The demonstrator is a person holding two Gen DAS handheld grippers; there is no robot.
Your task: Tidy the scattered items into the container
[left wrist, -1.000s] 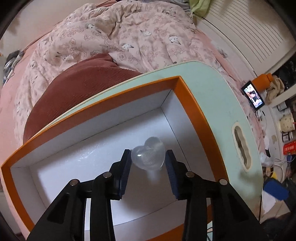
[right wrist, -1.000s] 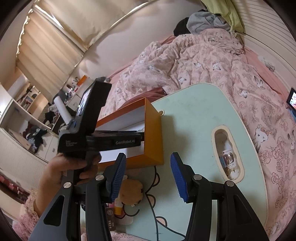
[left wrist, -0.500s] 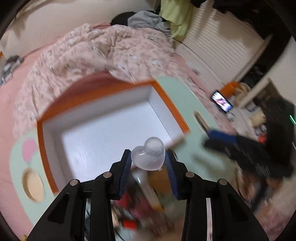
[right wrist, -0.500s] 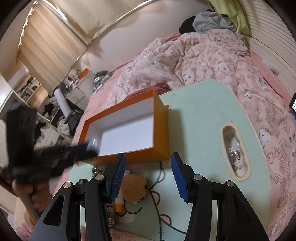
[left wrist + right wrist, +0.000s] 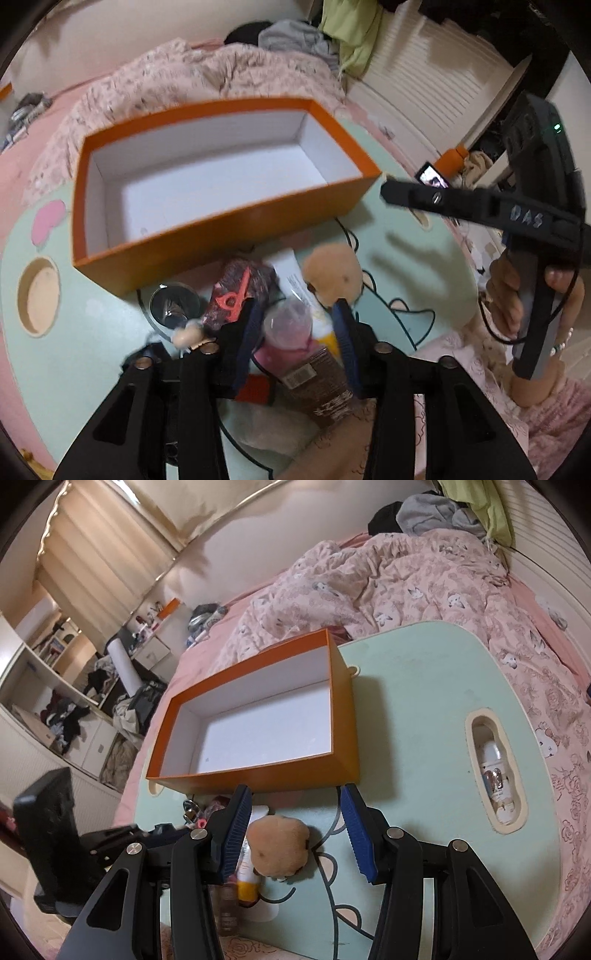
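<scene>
Orange box (image 5: 207, 221) empty; left gripper (image 5: 295, 325) opening, heart gone.

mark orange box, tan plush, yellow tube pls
orange box (image 5: 258, 777): right wrist view, on its near outer wall.
tan plush (image 5: 277, 845): right wrist view, middle of its fuzzy body.
yellow tube (image 5: 246, 884): right wrist view, on its yellow lower end.

"DAS", perhaps, on right gripper (image 5: 524, 218)
</scene>
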